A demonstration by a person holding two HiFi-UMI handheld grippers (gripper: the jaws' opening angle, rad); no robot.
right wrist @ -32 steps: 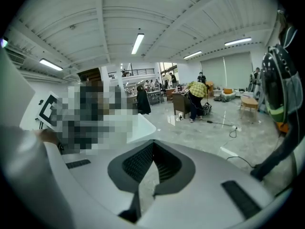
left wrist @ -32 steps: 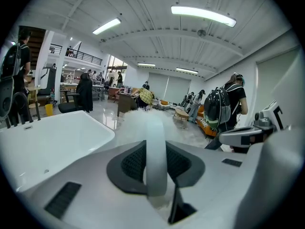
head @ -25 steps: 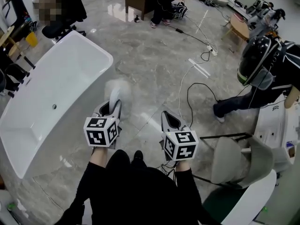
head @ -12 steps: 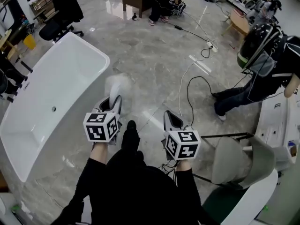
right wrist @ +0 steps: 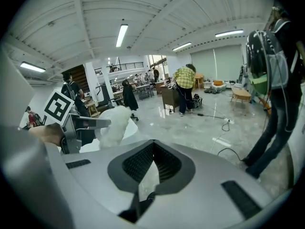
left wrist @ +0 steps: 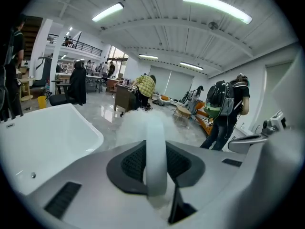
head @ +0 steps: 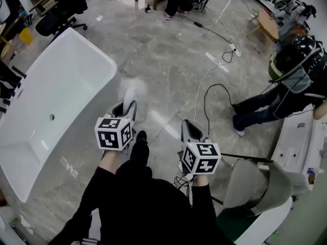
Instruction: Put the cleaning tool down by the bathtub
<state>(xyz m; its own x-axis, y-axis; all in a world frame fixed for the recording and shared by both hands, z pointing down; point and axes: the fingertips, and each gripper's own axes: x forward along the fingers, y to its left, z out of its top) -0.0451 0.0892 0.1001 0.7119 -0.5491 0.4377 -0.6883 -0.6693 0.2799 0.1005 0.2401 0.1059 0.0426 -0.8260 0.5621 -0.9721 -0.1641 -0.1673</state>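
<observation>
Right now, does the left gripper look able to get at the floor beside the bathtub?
Probably yes. The left gripper, shut on the cleaning tool, is over bare floor just right of the bathtub, and nothing lies between them.

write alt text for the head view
Seen from above, the left gripper holds a white fluffy duster over a grey marble floor, just right of a white bathtub. The right gripper beside it is empty. Cables cross the floor, and a bystander with a backpack bends at the right.
</observation>
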